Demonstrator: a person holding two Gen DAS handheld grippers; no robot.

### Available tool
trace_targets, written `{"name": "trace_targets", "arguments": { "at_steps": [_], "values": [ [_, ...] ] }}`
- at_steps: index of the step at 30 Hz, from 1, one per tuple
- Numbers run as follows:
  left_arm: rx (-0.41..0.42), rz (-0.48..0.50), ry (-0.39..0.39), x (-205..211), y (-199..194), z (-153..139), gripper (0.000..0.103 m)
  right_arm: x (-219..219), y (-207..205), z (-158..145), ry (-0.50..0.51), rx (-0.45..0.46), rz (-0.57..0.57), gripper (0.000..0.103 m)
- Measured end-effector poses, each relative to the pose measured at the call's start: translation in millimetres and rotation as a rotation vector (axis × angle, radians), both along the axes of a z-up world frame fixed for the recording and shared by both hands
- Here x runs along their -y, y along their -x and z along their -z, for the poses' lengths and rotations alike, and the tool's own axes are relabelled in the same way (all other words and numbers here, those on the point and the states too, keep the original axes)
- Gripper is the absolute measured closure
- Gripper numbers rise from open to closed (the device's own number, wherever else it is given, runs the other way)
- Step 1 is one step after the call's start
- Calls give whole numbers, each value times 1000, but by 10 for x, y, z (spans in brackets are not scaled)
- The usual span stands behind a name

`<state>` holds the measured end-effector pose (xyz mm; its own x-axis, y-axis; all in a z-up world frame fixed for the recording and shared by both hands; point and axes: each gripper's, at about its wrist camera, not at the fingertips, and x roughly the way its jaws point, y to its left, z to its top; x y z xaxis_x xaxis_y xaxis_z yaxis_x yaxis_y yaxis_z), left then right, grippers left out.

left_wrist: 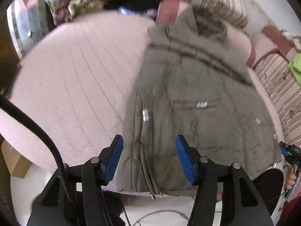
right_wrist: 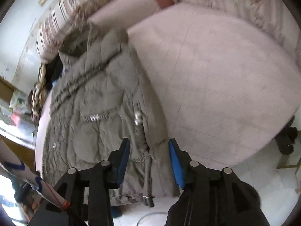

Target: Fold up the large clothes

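An olive-grey padded coat (left_wrist: 190, 101) with a fur-trimmed hood lies flat on the pink quilted bed (left_wrist: 75, 75), hood far, hem hanging over the near edge. My left gripper (left_wrist: 149, 152) is open and empty, above the coat's lower left part near the hem. In the right wrist view the coat (right_wrist: 97, 109) fills the left half of the bed (right_wrist: 216, 75). My right gripper (right_wrist: 149, 154) is open and empty, above the coat's right edge near the hem. The right gripper also shows in the left wrist view at the far right (left_wrist: 287, 150).
Pink pillows (left_wrist: 169, 11) and striped bedding lie at the head of the bed. A dark garment and a patterned blanket (left_wrist: 90, 0) sit at the far left corner. A cardboard box (left_wrist: 13, 160) stands on the floor at left. Cables (left_wrist: 160, 214) lie on the pale floor.
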<state>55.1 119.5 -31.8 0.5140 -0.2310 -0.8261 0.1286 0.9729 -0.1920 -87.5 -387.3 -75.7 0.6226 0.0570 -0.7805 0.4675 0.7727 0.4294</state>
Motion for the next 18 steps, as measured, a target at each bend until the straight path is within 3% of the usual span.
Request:
{"name": "trace_targets", "arguments": {
  "at_steps": [2,5,8,12,18],
  "values": [
    [62,-27,13,-14,-7,-230,29,-41,-14,-185,30,32,-2,52],
    [124,-64,52,73,-144,-474,22,-225,-186,-494,58,81,-57,50],
    [132,-88,84,275,-439,-576,21,-514,-549,-770,70,115,-149,45],
    [129,-115,69,577,-907,-536,21,-886,-1127,-1027,98,127,-229,41],
    [80,-153,-8,707,-1507,-181,21,-1383,-2276,-1264,186,105,-308,37]
  ]
}}
